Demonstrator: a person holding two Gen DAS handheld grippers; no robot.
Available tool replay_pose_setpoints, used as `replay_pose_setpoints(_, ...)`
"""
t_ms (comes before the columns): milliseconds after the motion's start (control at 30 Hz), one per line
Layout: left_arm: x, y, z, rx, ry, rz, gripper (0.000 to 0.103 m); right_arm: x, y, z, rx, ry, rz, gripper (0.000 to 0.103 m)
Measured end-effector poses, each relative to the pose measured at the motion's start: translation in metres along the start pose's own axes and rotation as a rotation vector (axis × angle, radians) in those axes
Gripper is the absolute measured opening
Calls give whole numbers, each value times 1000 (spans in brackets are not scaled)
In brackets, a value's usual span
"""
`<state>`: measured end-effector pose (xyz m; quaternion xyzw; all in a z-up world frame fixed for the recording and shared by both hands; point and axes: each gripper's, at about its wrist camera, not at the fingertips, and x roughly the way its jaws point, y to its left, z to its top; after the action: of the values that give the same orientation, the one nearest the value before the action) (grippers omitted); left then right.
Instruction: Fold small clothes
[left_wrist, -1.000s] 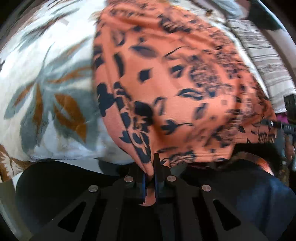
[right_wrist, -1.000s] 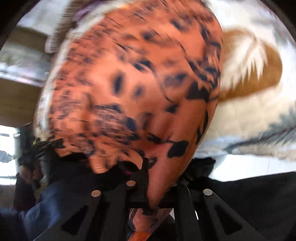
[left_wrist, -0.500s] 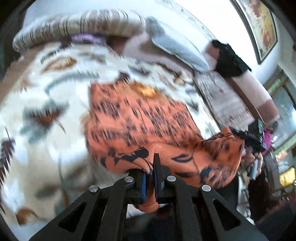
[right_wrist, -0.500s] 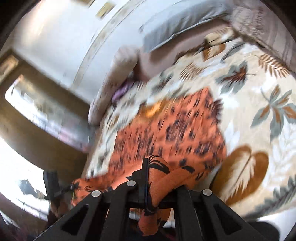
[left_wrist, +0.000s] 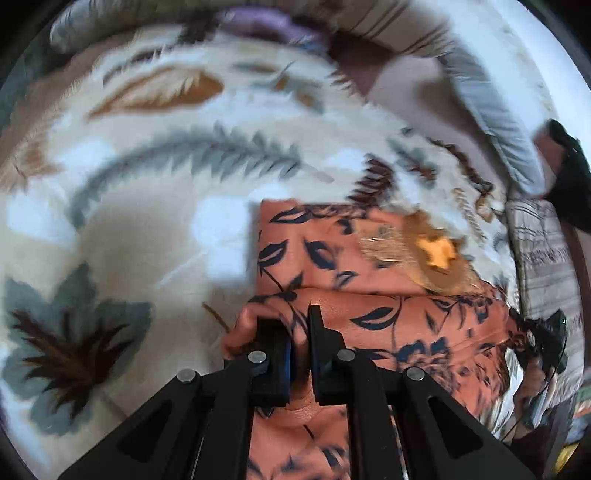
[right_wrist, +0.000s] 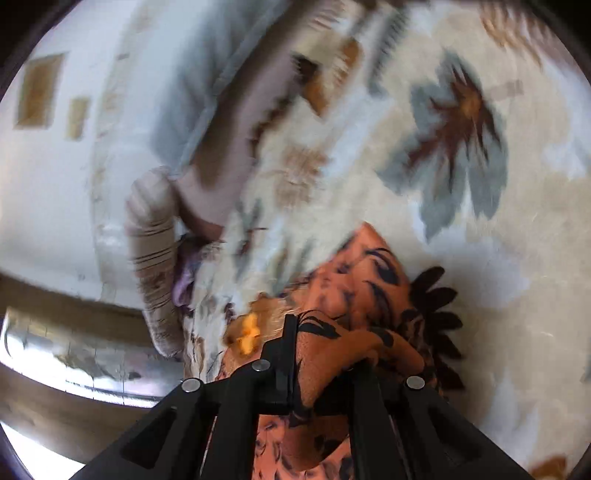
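Cloth that hung up in front of both cameras a second ago now lies on the bed (left_wrist: 122, 236) — the orange printed garment (left_wrist: 332, 258) has been swept forward and laid over itself, so a folded upper layer rests across the flat lower part on the leaf-patterned blanket (right_wrist: 517, 258). That reads as one fold just completed. The left claw (left_wrist: 300, 343) has the near corner of the folded edge between its fingers and its jaws are starting to open, cloth still touching the pads. The right claw (right_wrist: 321, 354) is at the other corner, a bunch of orange fabric rising between its fingers, and its jaws are opening too. An orange patch on a tan panel (left_wrist: 436, 251) shows on the lower layer, still uncovered by the fold. Judging by this, the release is under way — the next concern is that the top layer stays flat as both claws let go, since the corners are bunched.
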<state>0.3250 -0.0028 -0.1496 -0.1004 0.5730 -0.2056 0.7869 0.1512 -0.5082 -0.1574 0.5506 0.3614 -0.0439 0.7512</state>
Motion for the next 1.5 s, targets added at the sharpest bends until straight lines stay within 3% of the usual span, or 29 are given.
replay_pose_setpoints(67,3,5,-2,-25,-24,-21,13,2,-8,7,16,8,-5,11)
replay_pose_setpoints(133,-3,9,-4,-41,-45,-56,13,-9,-12,12,36,-20,51,12)
replay_pose_setpoints(200,-11,14,-5,-52,-68,-79,14,-31,-16,15,58,-98,110,25)
replay_pose_setpoints(233,-18,17,-5,-70,-90,-78,14,-40,-17,14,72,-132,126,51)
replay_pose_setpoints(267,-26,21,-5,-97,-115,-86,17,-52,-19,11,89,-189,138,85)
replay_pose_setpoints(300,-34,24,-5,-125,-146,-88,28,-68,-19,6,93,-273,141,88)
replay_pose_setpoints(367,-50,27,-5,-162,-211,-61,48,-79,-10,0,42,-290,141,87)
replay_pose_setpoints(433,-68,24,-11,-159,-272,-26,49,-79,11,-10,-65,-256,99,84)
replay_pose_setpoints(500,-80,13,-18,-106,-297,1,49,-69,39,-25,-217,-207,15,69)
replay_pose_setpoints(567,-89,-9,-35,2,-303,3,49,-50,65,-49,-367,-118,-41,40)
replay_pose_setpoints(600,-88,-20,-41,64,-288,-6,49,-36,80,-64,-448,-62,-70,37)
replay_pose_setpoints(733,-65,-77,-79,369,-185,-17,49,6,119,-113,-639,79,-109,37)
replay_pose_setpoints(833,-44,-102,-94,469,-119,-53,49,49,136,-140,-743,205,-145,37)
replay_pose_setpoints(933,-20,-113,-92,491,-41,-76,49,97,135,-147,-785,296,-235,37)
replay_pose_setpoints(1033,3,-114,-80,456,14,-60,49,119,132,-128,-759,251,-262,35)
replay_pose_setpoints(1167,27,-102,-46,317,25,-50,49,118,127,-80,-619,34,-199,35)
replay_pose_setpoints(1267,30,-94,-11,231,-37,17,49,112,114,-57,-523,-64,-217,35)
replay_pose_setpoints(1400,14,-71,31,79,-181,103,49,84,117,-48,-523,-152,-213,35)
replay_pose_setpoints(1500,-5,-47,45,-31,-259,126,49,65,112,-36,-470,-142,-189,37)
